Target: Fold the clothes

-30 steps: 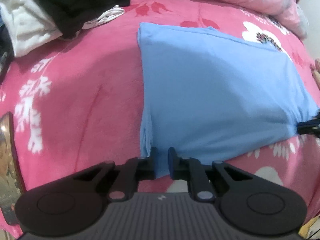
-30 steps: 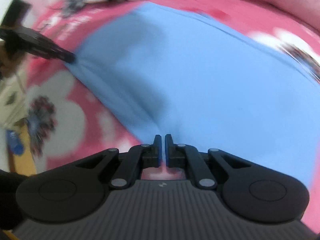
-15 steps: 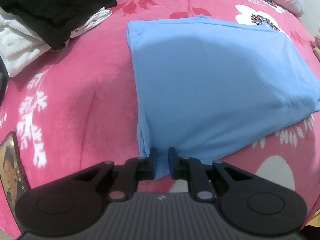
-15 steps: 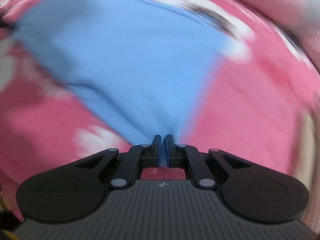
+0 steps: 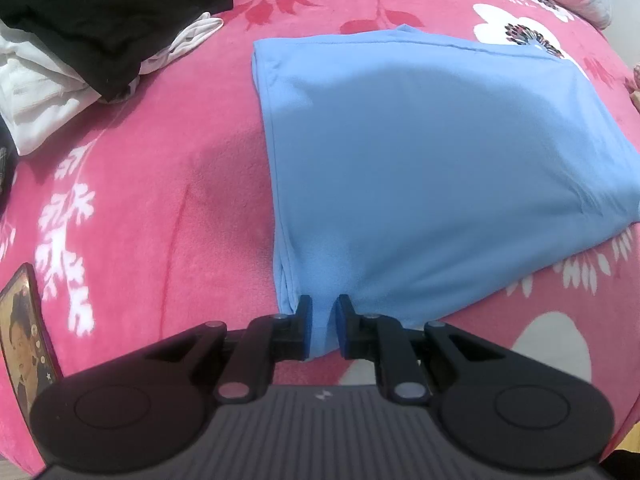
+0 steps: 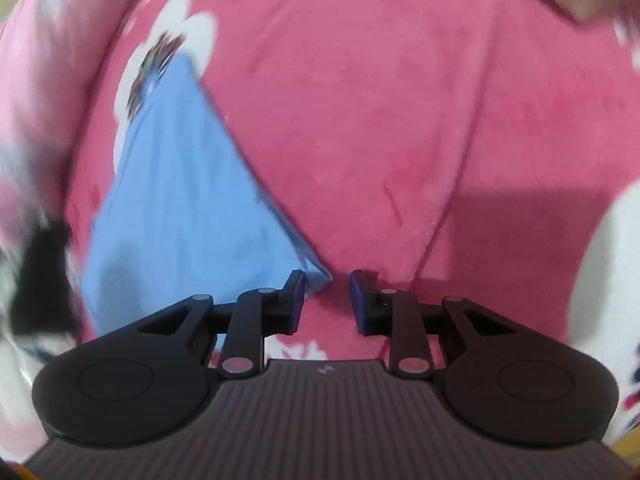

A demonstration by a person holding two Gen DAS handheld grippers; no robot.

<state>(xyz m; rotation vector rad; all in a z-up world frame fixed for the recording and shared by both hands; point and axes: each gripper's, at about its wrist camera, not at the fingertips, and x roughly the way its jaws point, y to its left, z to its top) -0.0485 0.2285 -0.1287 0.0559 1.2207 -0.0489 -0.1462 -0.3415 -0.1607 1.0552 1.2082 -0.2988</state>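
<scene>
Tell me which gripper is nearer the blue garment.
Left. The left gripper has its fingers around the blue garment's near corner. The right gripper is open, with the garment's corner just off its left finger.

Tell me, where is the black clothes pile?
In the left wrist view, the black clothes pile sits at the upper left on the pink blanket, atop white clothes, left of the blue shirt.

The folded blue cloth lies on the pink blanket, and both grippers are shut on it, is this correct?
Only partly. The right wrist view shows the right gripper open, the blue cloth beside it. The left gripper holds the cloth on the pink blanket.
</scene>
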